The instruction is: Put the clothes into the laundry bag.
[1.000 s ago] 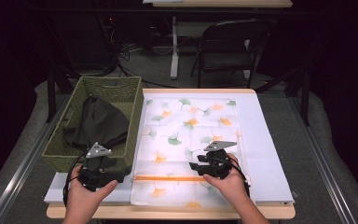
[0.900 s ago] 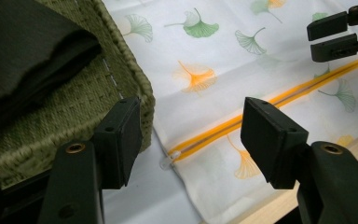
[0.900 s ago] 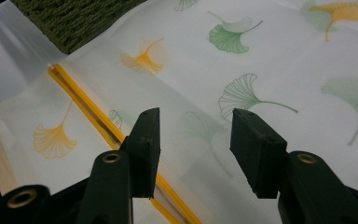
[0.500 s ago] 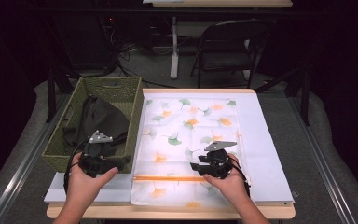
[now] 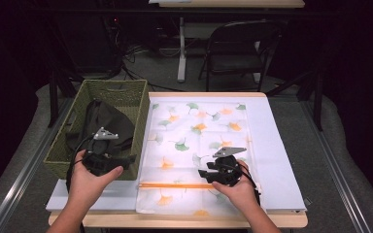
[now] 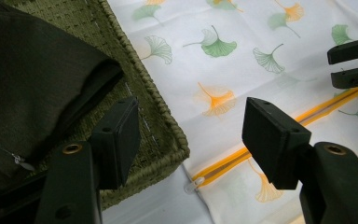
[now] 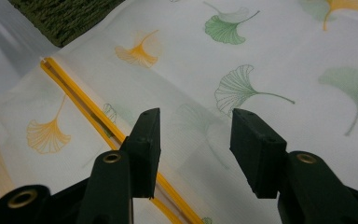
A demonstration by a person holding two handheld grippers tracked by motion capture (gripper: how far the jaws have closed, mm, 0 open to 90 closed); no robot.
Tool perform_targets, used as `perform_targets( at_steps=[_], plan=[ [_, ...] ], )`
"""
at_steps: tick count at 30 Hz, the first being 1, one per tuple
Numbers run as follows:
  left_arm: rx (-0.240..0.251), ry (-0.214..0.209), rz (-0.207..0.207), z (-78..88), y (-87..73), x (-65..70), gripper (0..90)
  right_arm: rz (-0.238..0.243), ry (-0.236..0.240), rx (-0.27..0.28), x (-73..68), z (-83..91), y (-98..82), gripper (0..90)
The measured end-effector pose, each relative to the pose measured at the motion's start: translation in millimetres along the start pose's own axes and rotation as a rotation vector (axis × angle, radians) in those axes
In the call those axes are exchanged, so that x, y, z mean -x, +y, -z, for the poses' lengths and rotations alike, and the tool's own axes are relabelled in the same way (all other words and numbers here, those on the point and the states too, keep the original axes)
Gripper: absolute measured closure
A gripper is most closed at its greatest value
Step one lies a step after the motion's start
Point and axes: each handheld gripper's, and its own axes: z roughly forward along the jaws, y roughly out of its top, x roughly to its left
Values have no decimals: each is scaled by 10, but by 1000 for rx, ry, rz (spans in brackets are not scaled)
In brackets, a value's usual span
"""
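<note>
Basket (image 5: 126, 94) sits at table's 9 o'clock edge, dark garment (image 5: 99, 121) heaped inside, prob. staged there so it's within reach of the zip bag. Left gripper (image 5: 126, 158) hangs over basket's near corner, jaws apart w/ nothing between; in left gripper view one jaw is over the garment (image 6: 32, 79), the other over the bag, so looks lined up to go for the cloth, my guess. Centre of table: zip bag (image 5: 199, 141), white w/ leaf print, lying flat, orange zip strip (image 5: 175, 185) across its 6 o'clock end, mouth toward the person for easy loading. Right gripper (image 5: 203, 174) low over the bag at approx. 5 o'clock; jaws apart, empty, straddling the strip (image 7: 74, 100) in right gripper view, likely parked to pin or open the mouth.
</note>
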Motion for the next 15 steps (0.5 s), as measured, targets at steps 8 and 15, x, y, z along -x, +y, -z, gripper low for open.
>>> perform_targets(
  at_steps=[8, 15],
  plan=[
    [-23, -31, 41, -47, 87, -122, 364, 6, -2, 0, 12, -6, -9, 527],
    [-26, -15, 66, -50, 167, -253, 364, 2, -3, -6, 13, -11, -14, 526]
  ],
)
